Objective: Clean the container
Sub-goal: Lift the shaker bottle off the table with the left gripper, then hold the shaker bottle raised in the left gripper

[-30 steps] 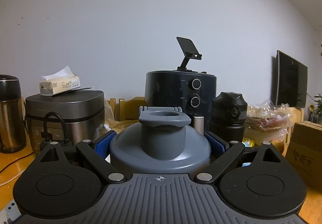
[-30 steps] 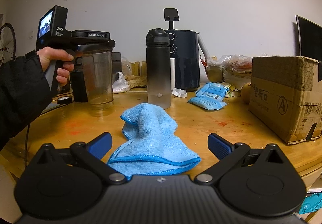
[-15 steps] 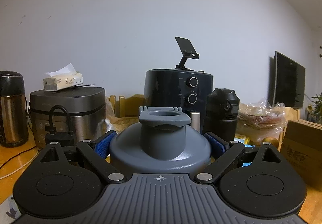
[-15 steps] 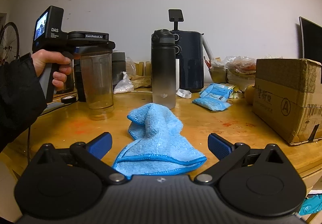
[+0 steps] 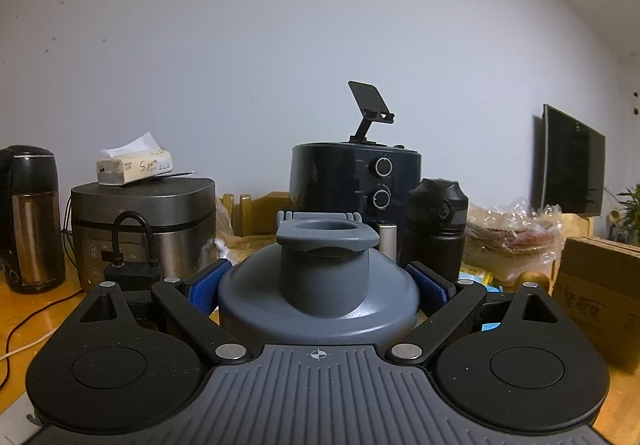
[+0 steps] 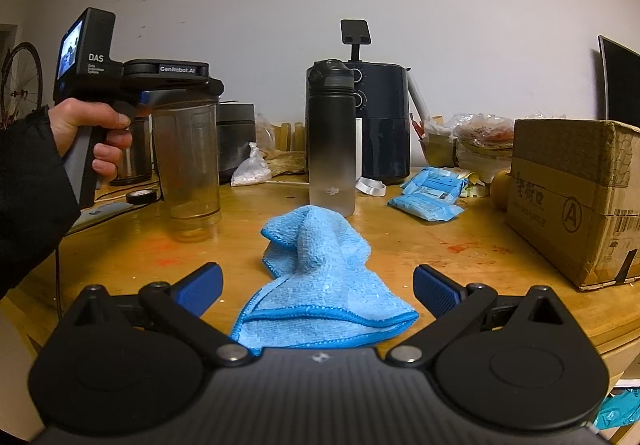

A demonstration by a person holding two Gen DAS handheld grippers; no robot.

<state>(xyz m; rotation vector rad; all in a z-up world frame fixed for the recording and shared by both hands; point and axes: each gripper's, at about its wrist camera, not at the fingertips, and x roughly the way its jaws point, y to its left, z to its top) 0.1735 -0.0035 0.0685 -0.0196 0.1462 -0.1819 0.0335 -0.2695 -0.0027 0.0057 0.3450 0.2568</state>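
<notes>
We cannot see the container's body in the left wrist view; its grey lid hides it. The cardboard box is cut by the right edge. The blue cloth's near end perhaps goes under the right gripper.

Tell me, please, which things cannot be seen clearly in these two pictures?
- Left wrist view: the container body is hidden under its grey lid.
- Right wrist view: the lid and the left gripper's fingertips are hidden behind the gripper body above the clear container.
- Right wrist view: the near edge of the blue cloth is covered by the right gripper.
</notes>
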